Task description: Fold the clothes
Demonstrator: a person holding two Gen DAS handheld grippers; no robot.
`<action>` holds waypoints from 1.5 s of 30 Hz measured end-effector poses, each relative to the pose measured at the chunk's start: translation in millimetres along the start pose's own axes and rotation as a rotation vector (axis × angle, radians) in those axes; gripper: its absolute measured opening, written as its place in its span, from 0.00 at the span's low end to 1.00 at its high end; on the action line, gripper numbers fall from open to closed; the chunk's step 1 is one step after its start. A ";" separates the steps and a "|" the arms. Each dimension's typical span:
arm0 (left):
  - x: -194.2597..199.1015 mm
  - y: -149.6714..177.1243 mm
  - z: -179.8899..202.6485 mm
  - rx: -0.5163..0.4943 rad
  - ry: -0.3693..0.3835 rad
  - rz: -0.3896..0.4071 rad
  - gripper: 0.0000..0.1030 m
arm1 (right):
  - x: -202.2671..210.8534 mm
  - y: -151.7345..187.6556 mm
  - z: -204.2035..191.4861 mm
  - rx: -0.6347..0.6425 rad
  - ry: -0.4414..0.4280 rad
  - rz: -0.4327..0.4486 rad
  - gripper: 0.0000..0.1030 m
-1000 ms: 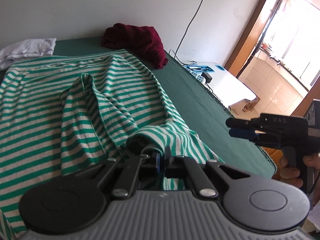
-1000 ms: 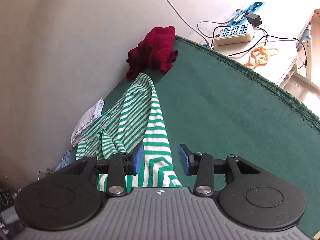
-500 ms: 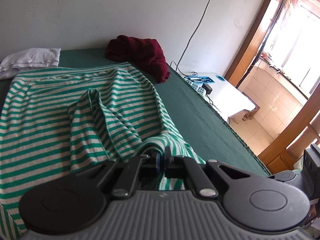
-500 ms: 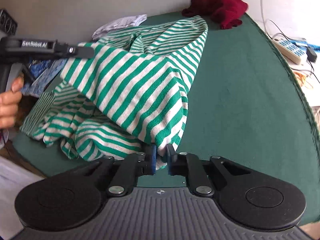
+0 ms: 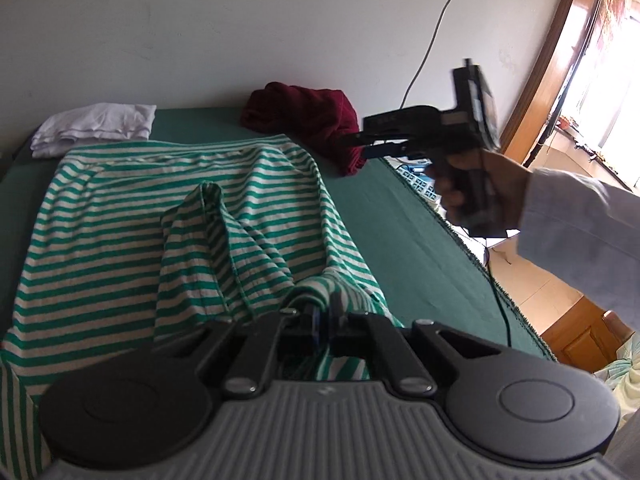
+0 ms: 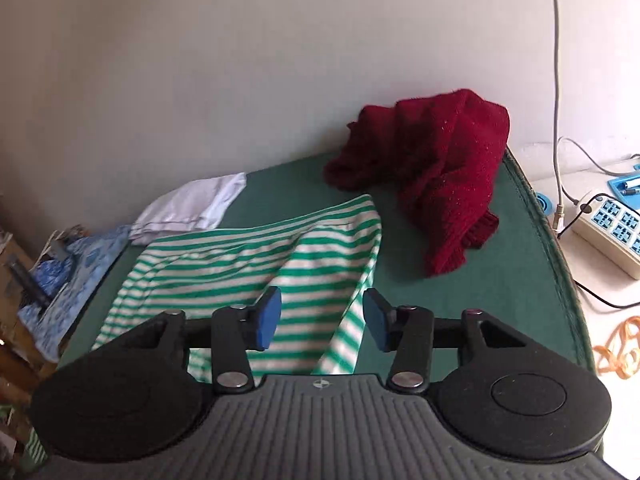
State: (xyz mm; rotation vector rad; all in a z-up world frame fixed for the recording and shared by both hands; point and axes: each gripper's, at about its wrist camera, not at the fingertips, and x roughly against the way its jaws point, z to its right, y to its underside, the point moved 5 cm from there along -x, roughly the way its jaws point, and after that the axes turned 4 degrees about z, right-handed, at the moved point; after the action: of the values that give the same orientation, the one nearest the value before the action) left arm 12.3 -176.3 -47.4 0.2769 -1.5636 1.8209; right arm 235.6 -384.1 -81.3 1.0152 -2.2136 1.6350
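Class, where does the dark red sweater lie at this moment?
In both views the dark red sweater lies bunched against the wall at the green table's far right corner, beside the striped garment.

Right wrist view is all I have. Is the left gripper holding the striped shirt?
Observer: Yes. The left gripper is shut on the near edge of the striped shirt.
Operator: Does the shirt lie flat?
Observer: No. A raised ridge of cloth runs up its middle.
Operator: How does my gripper look from there?
Observer: The right gripper is held in the air in front of the dark red sweater, its jaws opening with nothing gripped.
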 end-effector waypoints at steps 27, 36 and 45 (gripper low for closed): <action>58.2 -1.5 -4.2 -0.020 -0.240 0.070 0.00 | -155.6 -45.1 -42.9 -0.093 -0.029 -0.060 0.04; 47.7 31.2 -12.8 0.009 -0.255 -0.004 0.00 | -175.5 -21.6 -77.2 0.023 0.005 -0.064 0.06; 40.7 20.0 -16.6 0.014 -0.191 0.016 0.00 | -168.8 -36.3 -57.1 0.080 0.147 0.021 0.35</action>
State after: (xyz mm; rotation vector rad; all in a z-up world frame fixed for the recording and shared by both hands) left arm -25.2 -146.1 -43.3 0.4575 -1.6868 1.8632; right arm 370.8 -270.1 -123.7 0.8633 -2.0863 1.7602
